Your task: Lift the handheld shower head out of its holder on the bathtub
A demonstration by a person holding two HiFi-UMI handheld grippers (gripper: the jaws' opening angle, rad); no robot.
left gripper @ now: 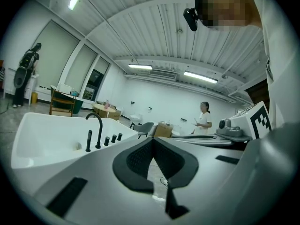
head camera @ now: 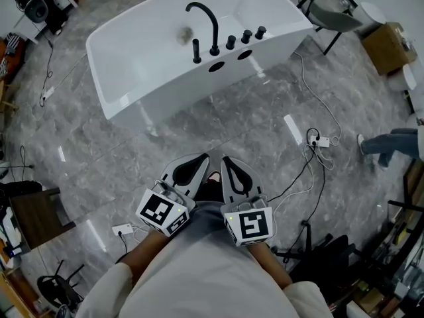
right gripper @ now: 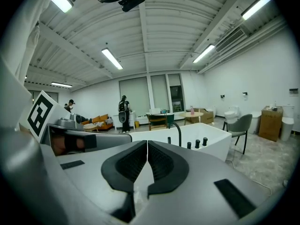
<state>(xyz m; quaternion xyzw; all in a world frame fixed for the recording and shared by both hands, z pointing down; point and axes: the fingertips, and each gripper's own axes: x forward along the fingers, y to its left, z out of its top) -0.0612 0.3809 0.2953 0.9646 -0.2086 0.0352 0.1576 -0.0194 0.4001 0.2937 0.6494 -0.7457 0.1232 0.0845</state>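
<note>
Entry: approach phase, task not begun.

- Left gripper (head camera: 201, 158): jaws closed pad to pad, nothing between them. Held low in front of the person's body and aimed towards the tub.
- Right gripper (head camera: 226, 159): same condition, jaws together and empty. It sits just beside the left one.
- Handheld shower head (head camera: 196, 50): a short black upright wand seated in its holder on the near deck of the white bathtub (head camera: 285, 28). It stands just left of the arched black faucet (head camera: 215, 35), with three black knobs (head camera: 246, 36) in a row further right. Nothing touches it.
- Separation: a wide stretch of grey marble floor (head camera: 218, 124) lies between the grippers and the tub, so they are well apart from the target.

Assessment: no part of the lift is done. Remaining, as I judge it: close the gap to the tub, open one set of jaws, bring them around the wand, grip it, and draw it straight up out of the holder.
</note>
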